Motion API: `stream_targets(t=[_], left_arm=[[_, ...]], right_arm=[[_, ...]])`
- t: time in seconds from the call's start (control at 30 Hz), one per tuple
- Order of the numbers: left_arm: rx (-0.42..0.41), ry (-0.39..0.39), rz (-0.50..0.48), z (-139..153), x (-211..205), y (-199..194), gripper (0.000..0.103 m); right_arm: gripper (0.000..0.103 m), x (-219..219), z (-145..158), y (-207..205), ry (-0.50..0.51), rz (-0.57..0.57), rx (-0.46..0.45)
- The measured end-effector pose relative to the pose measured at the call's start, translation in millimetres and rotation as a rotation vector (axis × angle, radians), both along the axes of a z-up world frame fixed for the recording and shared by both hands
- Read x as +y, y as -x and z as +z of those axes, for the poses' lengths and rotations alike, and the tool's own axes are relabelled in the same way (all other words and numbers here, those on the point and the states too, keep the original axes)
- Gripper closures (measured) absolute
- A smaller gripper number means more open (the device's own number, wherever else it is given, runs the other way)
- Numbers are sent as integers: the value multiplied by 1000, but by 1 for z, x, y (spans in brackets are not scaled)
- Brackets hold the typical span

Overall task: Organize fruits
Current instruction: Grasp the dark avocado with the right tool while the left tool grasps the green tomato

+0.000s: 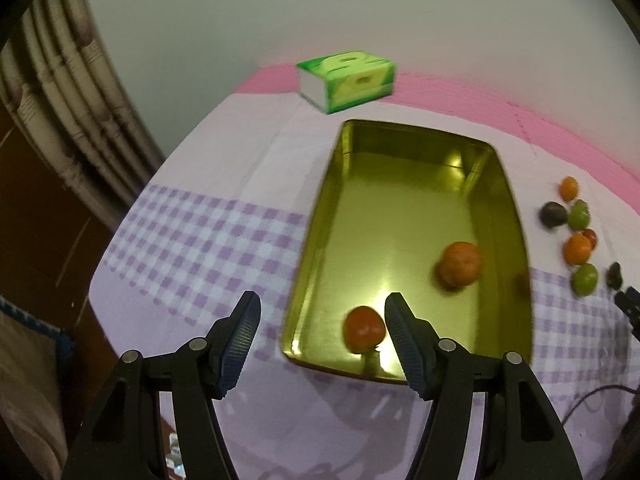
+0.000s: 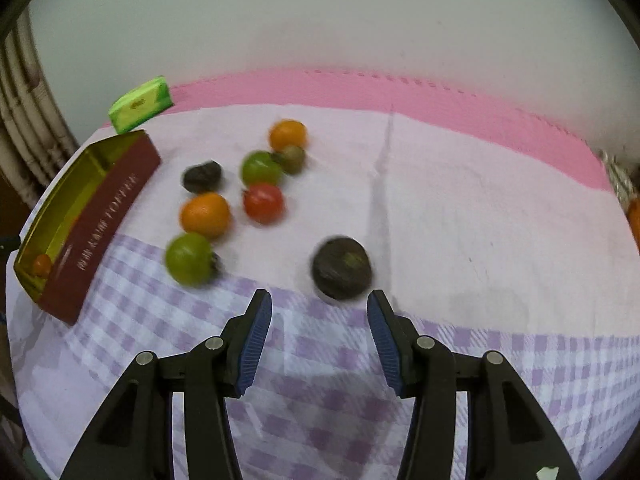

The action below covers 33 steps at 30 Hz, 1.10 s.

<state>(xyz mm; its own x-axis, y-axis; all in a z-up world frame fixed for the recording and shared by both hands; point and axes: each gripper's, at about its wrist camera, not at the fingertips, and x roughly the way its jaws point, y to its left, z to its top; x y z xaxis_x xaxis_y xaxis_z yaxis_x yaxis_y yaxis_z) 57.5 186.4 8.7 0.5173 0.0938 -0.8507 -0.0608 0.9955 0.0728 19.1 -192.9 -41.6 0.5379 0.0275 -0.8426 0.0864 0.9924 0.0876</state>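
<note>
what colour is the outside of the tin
Dark red with pale lettering on the tin wall, best seen in the right wrist view.

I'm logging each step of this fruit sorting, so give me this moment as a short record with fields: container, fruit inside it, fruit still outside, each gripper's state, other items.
container: gold tin tray, dark red outside, on the checked cloth
fruit inside: orange mandarin; red tomato
fruit outside: loose cluster of orange, green, red and dark pieces; dark fruit lying apart
left gripper: open, empty, beside the red tomato
right gripper: open, empty, just short of the dark fruit
other: green tissue pack behind the tray
</note>
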Motion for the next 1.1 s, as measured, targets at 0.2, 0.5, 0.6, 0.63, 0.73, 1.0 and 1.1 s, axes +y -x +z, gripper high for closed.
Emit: stream_targets(t=[0.2,0.5,0.6,0.63,0.73,1.0,1.1], left_arm=[[-3,29,-84,7,-35,3,38],[17,52,-232,7,-110,-4,38],[31,73,-282,1,-138,-6,38],[38,76,-299,-2,-147,-7,38],[61,97,-349,-11,-173,-9,38],[116,128,-410,-32,-226,-23,38],[123,121,-411,-38,-241,-28,38]], right_arm=[[58,-4,-9,-13,-2,9,-13],[66,-8,-19,-29,-10,-1,-38],[68,-5,-19,-28,14,12,-54],[68,-4,-19,-27,31,15,-60],[69,-12,-19,-20,92,-6,-76],[69,-40,-21,-15,90,-96,-67],[69,-41,-21,-14,90,-95,-66]])
